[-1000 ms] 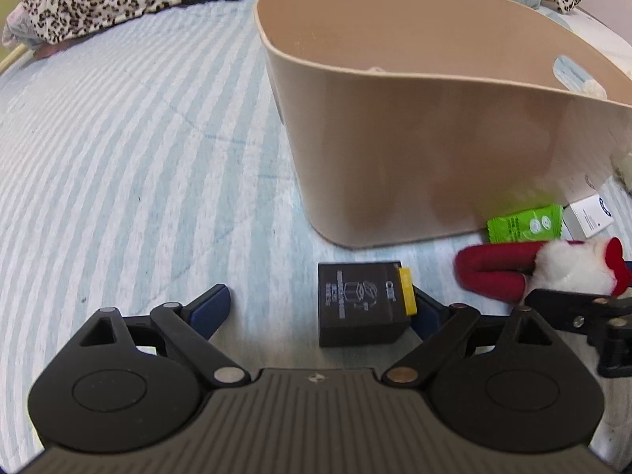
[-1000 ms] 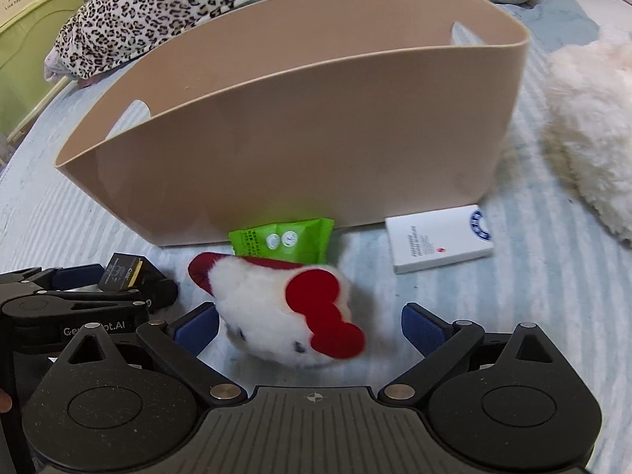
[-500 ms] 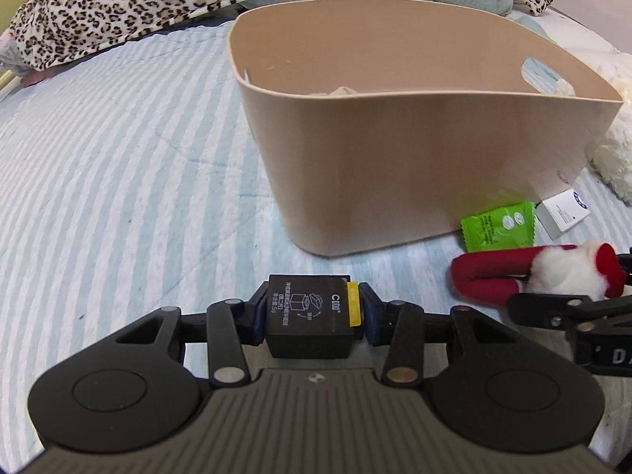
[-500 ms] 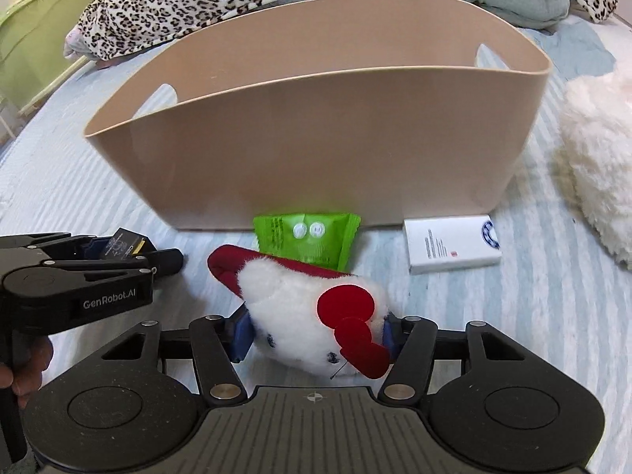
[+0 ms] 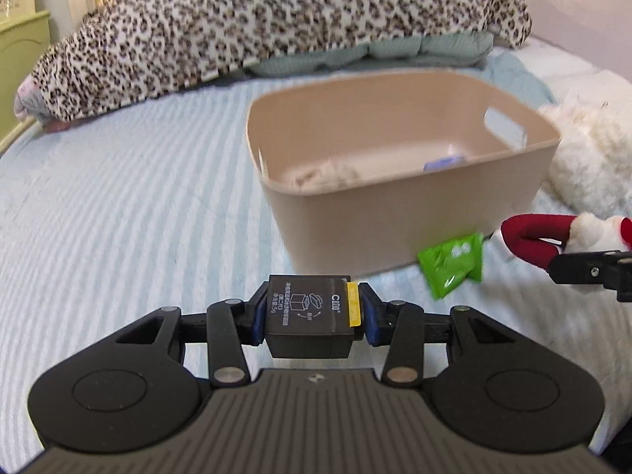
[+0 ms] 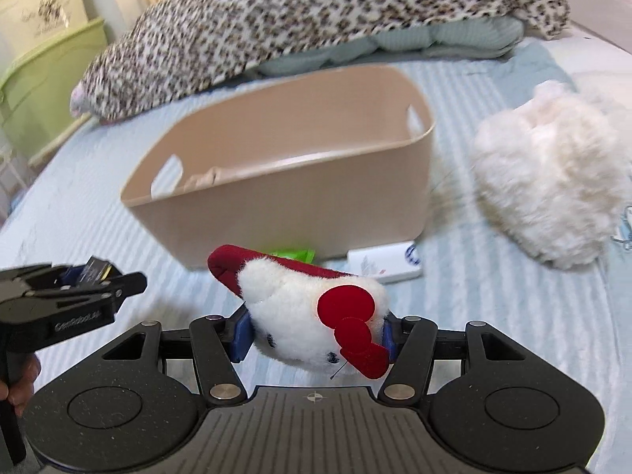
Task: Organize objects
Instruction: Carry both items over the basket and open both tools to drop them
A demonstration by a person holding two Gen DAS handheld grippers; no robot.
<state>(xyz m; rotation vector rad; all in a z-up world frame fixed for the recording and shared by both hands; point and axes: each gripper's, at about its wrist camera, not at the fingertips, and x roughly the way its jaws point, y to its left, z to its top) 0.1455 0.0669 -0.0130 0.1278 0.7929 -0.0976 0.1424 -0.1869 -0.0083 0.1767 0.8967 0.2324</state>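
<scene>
- The black box point(image 5: 310, 318) and the plush toy point(image 6: 316, 326) are both being carried above the bed point(image 5: 118, 217) toward the beige bin point(image 5: 395, 181) at twelve o'clock.
- Next, I judge, each needs lifting over the rim and releasing.
- The left tool point(image 5: 310, 316) is gripping the box; the right tool point(image 6: 316, 335) is squeezing the plush.

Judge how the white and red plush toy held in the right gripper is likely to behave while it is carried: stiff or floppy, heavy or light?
The plush toy probably squashes easily: the right gripper pinches into its fluffy body. Its red strap sticks out unsupported, so it may flop or swing. It looks light for its bulk, and the fuzzy surface likely resists slipping.
</scene>
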